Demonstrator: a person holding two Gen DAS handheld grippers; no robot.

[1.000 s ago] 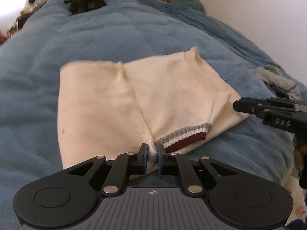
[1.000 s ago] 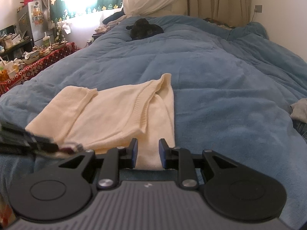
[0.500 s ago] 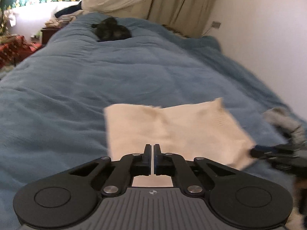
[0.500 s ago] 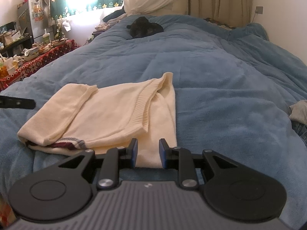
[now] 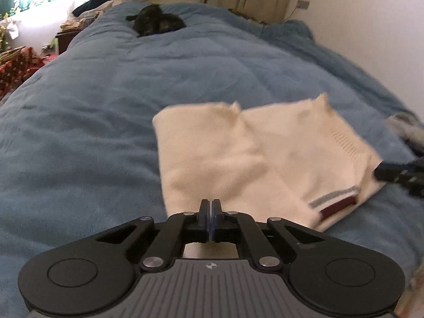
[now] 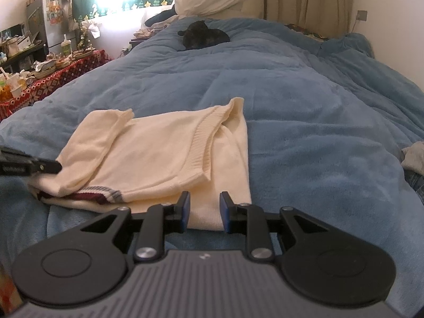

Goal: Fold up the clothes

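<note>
A cream knit sweater (image 5: 238,159) lies folded on the blue blanket (image 5: 106,132), its striped grey-and-maroon cuff (image 5: 334,204) at the near right. My left gripper (image 5: 211,208) is shut with nothing between its pads, hovering at the sweater's near edge, left of the cuff. In the right wrist view the sweater (image 6: 159,153) sits ahead with the cuff (image 6: 98,192) at the near left. My right gripper (image 6: 204,208) is open, and the sweater's near corner shows between its fingers without being pinched. The left gripper's tip (image 6: 50,168) is at the sweater's left side.
A black furry shape (image 6: 204,35) lies far up the bed. A grey garment (image 6: 414,156) sits at the right edge of the blanket. A cluttered side table with a red patterned cloth (image 6: 53,76) stands on the left. A wall runs along the right.
The left gripper let go of the cuff, closed fully and shifted left along the sweater's near edge. The right gripper stayed put.
</note>
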